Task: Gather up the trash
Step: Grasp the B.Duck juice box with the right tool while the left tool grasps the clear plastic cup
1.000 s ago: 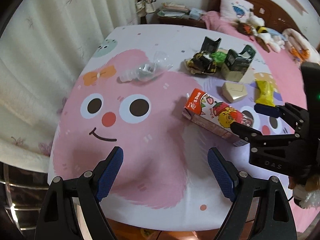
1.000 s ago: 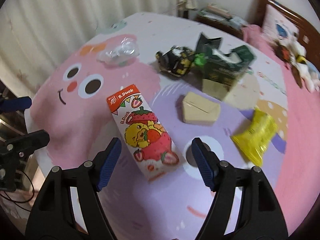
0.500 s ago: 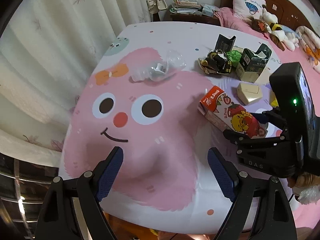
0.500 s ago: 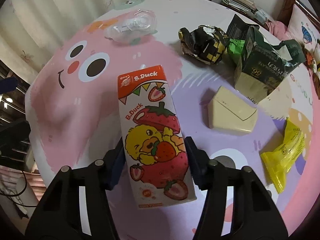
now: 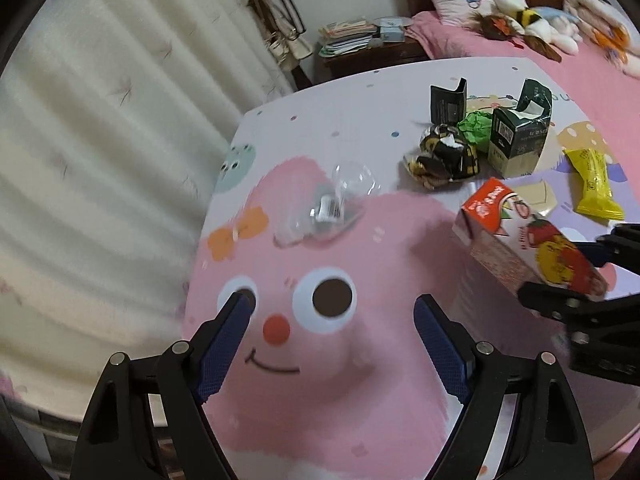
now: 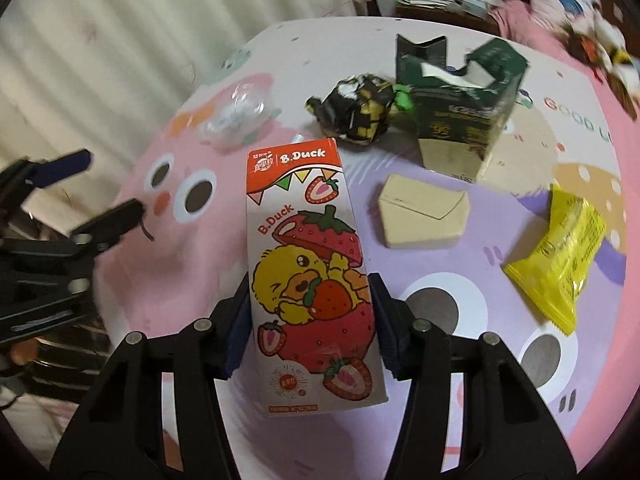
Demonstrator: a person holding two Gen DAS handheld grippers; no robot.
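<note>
My right gripper [image 6: 310,312] is shut on a red-and-white B.Duck strawberry carton [image 6: 308,264], lifted off the table; the left wrist view shows the carton [image 5: 524,240] in that gripper [image 5: 576,276] at the right. My left gripper [image 5: 334,340] hangs open over the pink face print with nothing between its fingers. Other trash lies on the table: a crumpled clear plastic wrapper [image 5: 332,208], a black-and-yellow crushed wrapper [image 6: 356,110], a torn dark green box [image 6: 460,96], a beige folded carton [image 6: 424,216] and a yellow snack packet [image 6: 560,256].
The table [image 5: 320,408] wears a pink and purple cartoon cloth. A cream curtain [image 5: 100,140] hangs along its left side. Behind stand a bedside stand with papers [image 5: 360,36] and a bed with a pillow and soft toys [image 5: 520,4].
My right gripper closed on the B.Duck carton and raised it off the cloth. My left gripper, open throughout, moved forward over the pink face toward the clear wrapper.
</note>
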